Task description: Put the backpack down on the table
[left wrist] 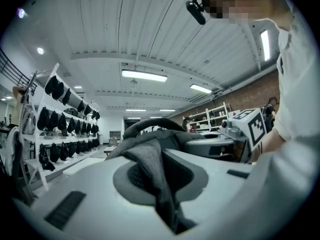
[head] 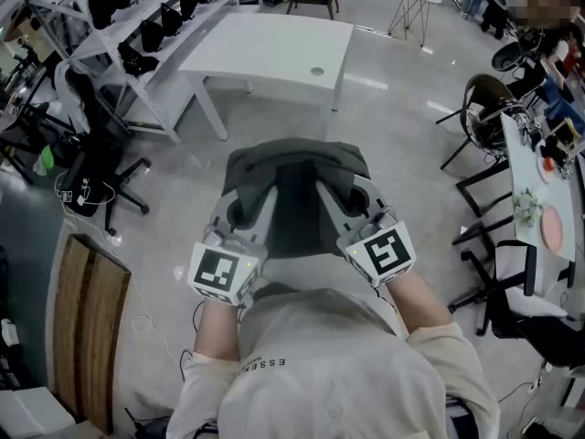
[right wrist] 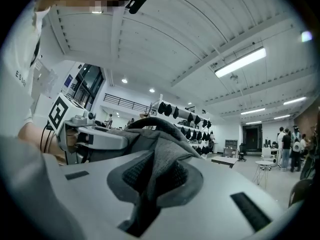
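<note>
A dark grey backpack (head: 297,181) hangs in the air in front of the person, held up by both grippers above the floor. My left gripper (head: 245,210) is shut on grey fabric at the backpack's left side; that fabric (left wrist: 150,164) runs down between its jaws. My right gripper (head: 349,204) is shut on the backpack's right side, with the fabric (right wrist: 162,171) pinched between its jaws. The backpack's curved top handle (left wrist: 155,124) arches above the cloth. A white table (head: 274,51) stands ahead, beyond the backpack, with its top bare.
A rack of black bags (head: 137,16) lines the far left. Black office chairs (head: 87,167) stand at the left, more chairs (head: 484,108) and a cluttered white desk (head: 539,199) at the right. A wooden board (head: 87,323) lies at the near left. A small round table (head: 416,3) stands far back.
</note>
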